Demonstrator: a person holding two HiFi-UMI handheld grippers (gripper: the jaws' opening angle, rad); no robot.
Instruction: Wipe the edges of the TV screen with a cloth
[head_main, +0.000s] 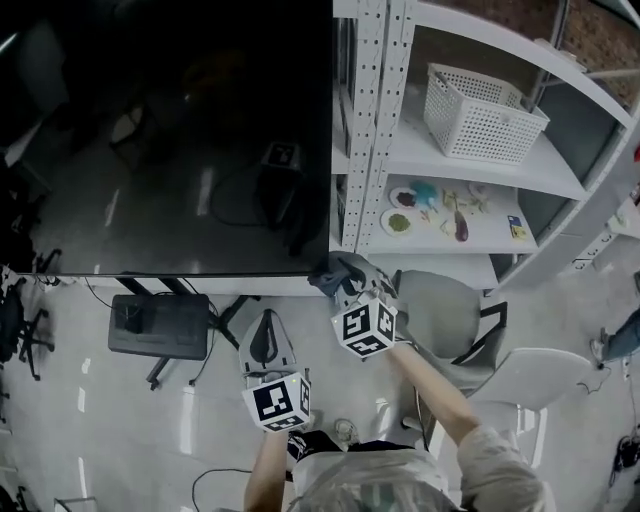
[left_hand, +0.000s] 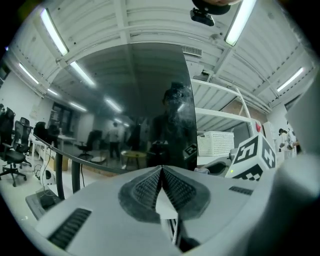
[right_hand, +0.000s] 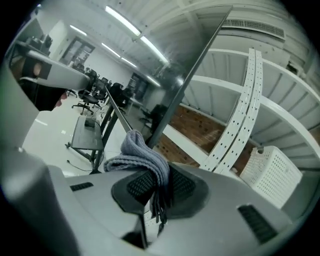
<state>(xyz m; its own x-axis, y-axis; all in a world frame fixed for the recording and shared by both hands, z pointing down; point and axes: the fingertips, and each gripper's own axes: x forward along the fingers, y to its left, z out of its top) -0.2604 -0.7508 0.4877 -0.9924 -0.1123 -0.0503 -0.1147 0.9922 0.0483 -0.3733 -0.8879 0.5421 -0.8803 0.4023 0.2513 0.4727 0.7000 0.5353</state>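
The big dark TV screen (head_main: 170, 130) fills the upper left of the head view, on a stand. My right gripper (head_main: 345, 283) is shut on a grey knitted cloth (right_hand: 140, 156); the cloth (head_main: 335, 272) sits right at the screen's bottom right corner. In the right gripper view the screen's right edge (right_hand: 192, 67) runs up and away just beyond the cloth. My left gripper (head_main: 265, 335) hangs lower, below the screen's bottom edge, shut with nothing between its jaws (left_hand: 161, 172). The screen (left_hand: 125, 110) shows ahead of it with reflections.
A white metal shelf unit (head_main: 372, 120) stands just right of the screen, holding a white basket (head_main: 480, 112) and small items. Grey chairs (head_main: 450, 315) stand below it. The TV stand's base and a dark box (head_main: 160, 325) lie on the floor under the screen.
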